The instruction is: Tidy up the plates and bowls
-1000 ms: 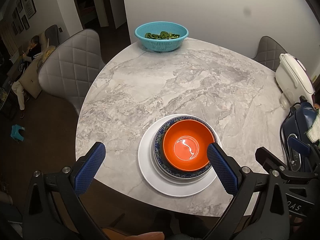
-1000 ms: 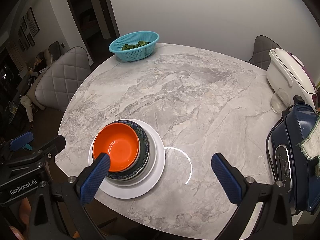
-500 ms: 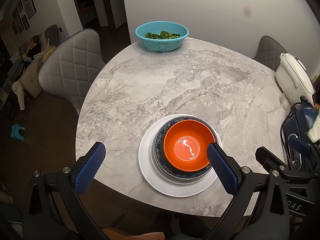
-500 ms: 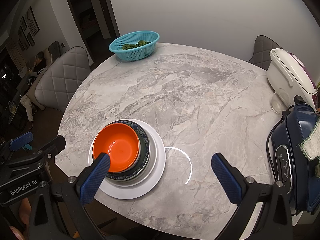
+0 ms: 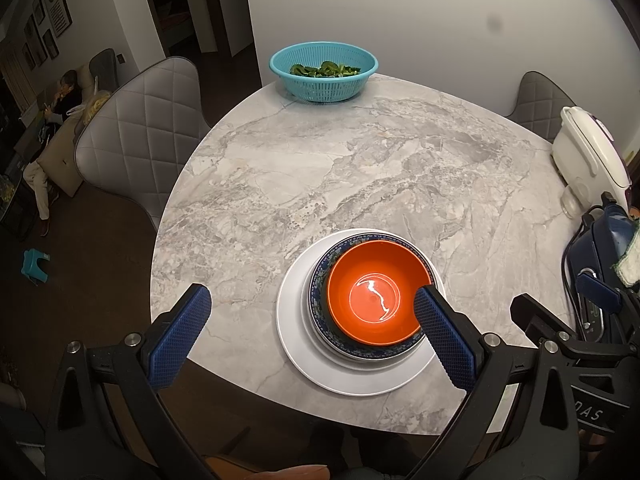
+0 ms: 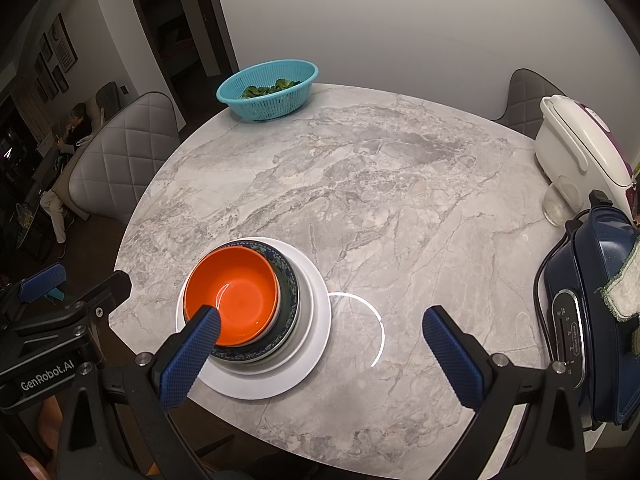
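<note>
Since nothing has shifted over the last second, entry stands: orange bowl (image 5: 376,298) nested in blue-rimmed bowl (image 5: 320,280) on white plate (image 5: 292,320), table's (image 5: 320,168) near edge. My left claw (image 5: 310,334) and right claw (image 6: 320,354) spread, empty. Stack looks complete.

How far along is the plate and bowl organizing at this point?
It looks essentially done: the orange bowl sits nested in the blue-patterned bowl on the white plate near the table's front edge. Nothing is in hand; the left gripper and right gripper are both open. No loose dishes are visible.
</note>
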